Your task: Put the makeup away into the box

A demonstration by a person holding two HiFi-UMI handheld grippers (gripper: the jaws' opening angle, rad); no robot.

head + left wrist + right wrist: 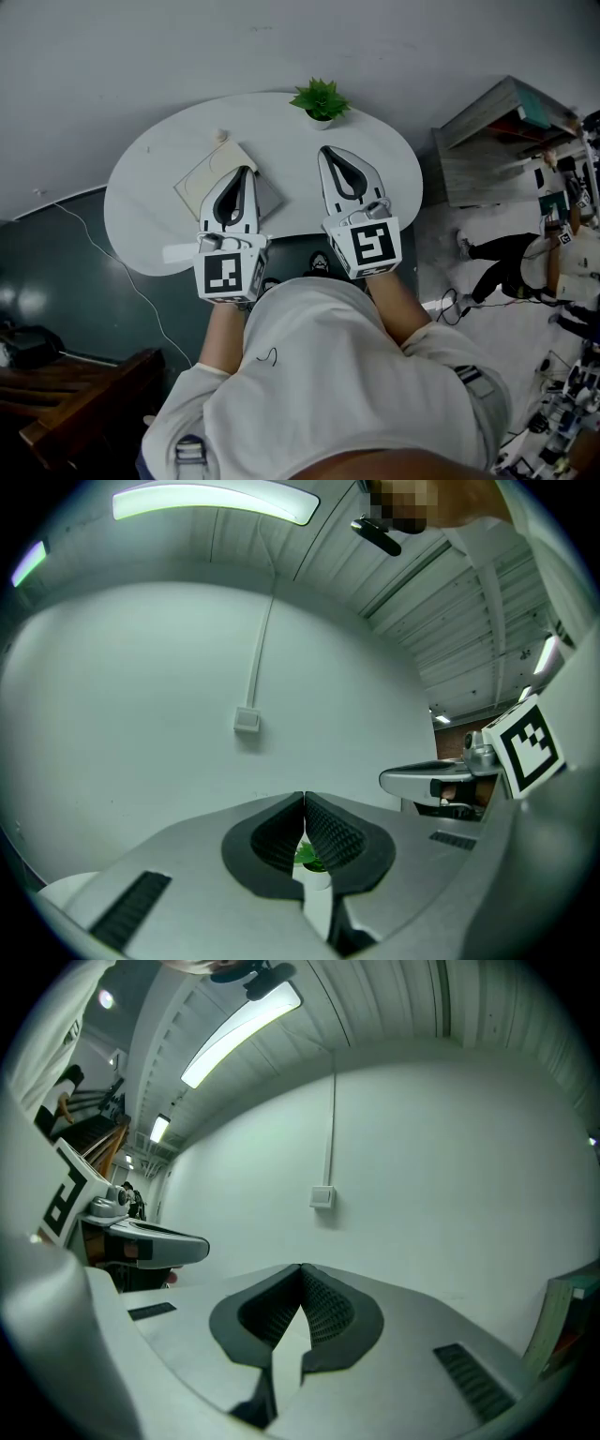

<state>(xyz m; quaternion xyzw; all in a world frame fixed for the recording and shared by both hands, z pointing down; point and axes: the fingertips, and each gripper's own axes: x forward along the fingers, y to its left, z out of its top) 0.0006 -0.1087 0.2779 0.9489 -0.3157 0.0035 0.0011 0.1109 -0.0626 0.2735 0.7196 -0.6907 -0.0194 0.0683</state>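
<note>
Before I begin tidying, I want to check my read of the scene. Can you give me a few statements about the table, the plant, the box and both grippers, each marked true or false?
1. The left gripper has its jaws together with nothing between them. True.
2. The right gripper is clamped on a makeup item. False: its jaws are together and empty.
3. The small green potted plant stands upright at the far edge of the white oval table. True.
4. The flat cream square box lies beneath the right gripper. False: it lies on the left part of the table, partly under the left gripper.
</note>
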